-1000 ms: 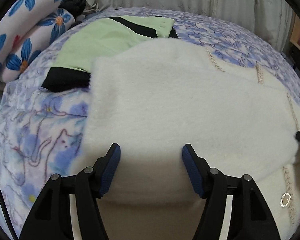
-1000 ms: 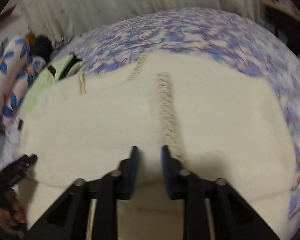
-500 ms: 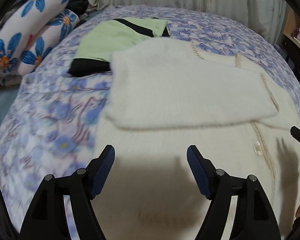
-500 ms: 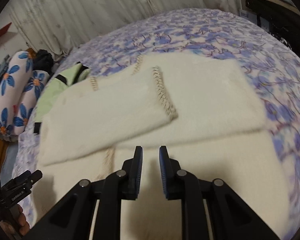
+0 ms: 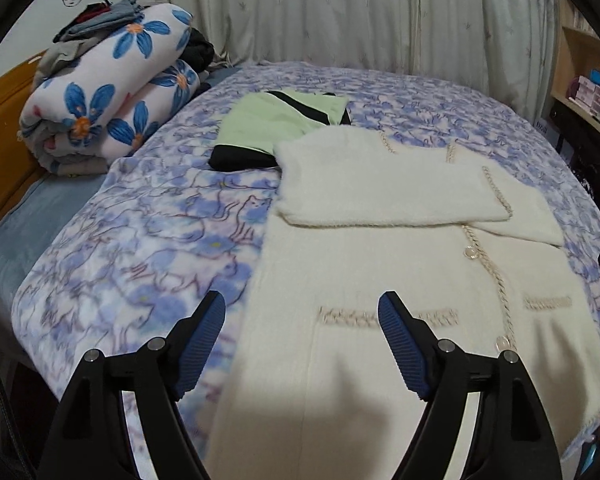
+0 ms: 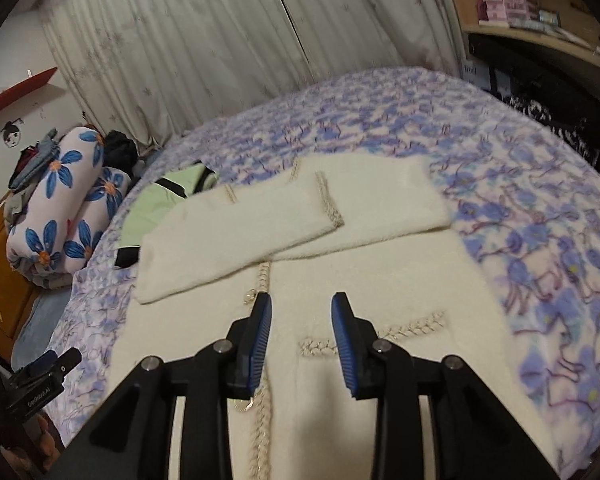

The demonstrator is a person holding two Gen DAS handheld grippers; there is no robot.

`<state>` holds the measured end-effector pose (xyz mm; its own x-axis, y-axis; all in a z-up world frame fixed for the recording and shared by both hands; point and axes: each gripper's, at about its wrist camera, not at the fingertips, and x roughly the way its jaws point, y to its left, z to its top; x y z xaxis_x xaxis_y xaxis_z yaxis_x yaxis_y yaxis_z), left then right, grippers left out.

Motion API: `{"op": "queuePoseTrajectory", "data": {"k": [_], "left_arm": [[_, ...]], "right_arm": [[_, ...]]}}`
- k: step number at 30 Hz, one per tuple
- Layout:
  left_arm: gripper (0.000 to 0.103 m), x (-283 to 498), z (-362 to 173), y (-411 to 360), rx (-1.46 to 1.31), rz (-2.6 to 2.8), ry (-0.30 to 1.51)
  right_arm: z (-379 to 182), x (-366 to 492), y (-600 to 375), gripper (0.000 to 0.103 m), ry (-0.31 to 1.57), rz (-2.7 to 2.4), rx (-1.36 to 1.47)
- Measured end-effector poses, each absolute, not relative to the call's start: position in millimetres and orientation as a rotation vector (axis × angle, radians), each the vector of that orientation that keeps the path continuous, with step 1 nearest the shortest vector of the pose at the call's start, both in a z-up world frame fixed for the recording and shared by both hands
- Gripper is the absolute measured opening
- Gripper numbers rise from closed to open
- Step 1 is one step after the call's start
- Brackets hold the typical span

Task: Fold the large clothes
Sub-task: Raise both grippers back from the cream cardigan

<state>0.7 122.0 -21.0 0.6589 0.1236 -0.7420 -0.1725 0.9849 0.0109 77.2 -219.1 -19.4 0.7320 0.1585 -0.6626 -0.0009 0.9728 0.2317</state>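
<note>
A cream cardigan [image 5: 400,280] lay flat on the bed [image 5: 148,248], its long axis running away from both cameras, hem nearest and collar farthest. Both sleeves [image 6: 236,236] were folded across the chest, the one from the left side overlapping the other. The left gripper [image 5: 302,320] hovered over the cardigan's left hem edge, jaws spread wide and holding nothing; the right gripper [image 6: 300,320] hovered above the hem near the button placket [image 6: 262,280], jaws parted more narrowly and likewise empty. Each gripper thus stood nearest its own half of the hem, and the remaining fold probably would carry the hem forward toward the collar.

The fabric appeared thick, fuzzy and limp, trimmed with braided cord along the placket, cuffs and pocket tops [image 5: 352,318]; round buttons [image 5: 471,254] sat on the placket. Such pile would likely compress under the jaws and sag between two grip points. A folded green-and-black garment [image 5: 284,120] lay just beyond the collar, touching or slightly under it. A rolled floral quilt [image 5: 108,92] rested at the bed's left end.
</note>
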Motion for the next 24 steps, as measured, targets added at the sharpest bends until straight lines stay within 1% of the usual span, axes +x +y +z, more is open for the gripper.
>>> {"op": "queuePoseTrajectory", "data": {"k": [4,10,12,18,20,22,24], "left_arm": [[0.078,-22.4,-14.2,122.0,-0.055,0.176,0.815],[0.079,-42.7,-13.5,124.6,-0.055,0.180,0.811],[0.081,-49.0,-16.0,127.5,-0.055,0.181,0.819],[0.082,-63.7,-32.4,135.3,-0.037,0.199,0.855],[0.082,-66.5,-40.9,139.2,-0.039,0.200,0.878],[0.082,-68.2,-51.4,144.0,-0.053,0.200,0.905],[0.082,-68.4,-64.0,149.1,-0.069,0.196,0.942]], "right_arm": [[-6.2,52.7,-215.6,0.038,0.701,0.097,0.181],[-4.2,25.4,-215.8,0.040,0.693,0.106,0.143],[-6.3,20.0,-220.1,0.040,0.700,0.101,0.133],[-14.6,-1.1,-241.7,0.042,0.716,0.077,0.091],[-18.3,-8.8,-252.7,0.046,0.714,0.064,0.083],[-22.4,-14.5,-264.8,0.055,0.719,0.043,0.079],[-27.2,-17.9,-277.5,0.056,0.722,0.034,0.083]]}}
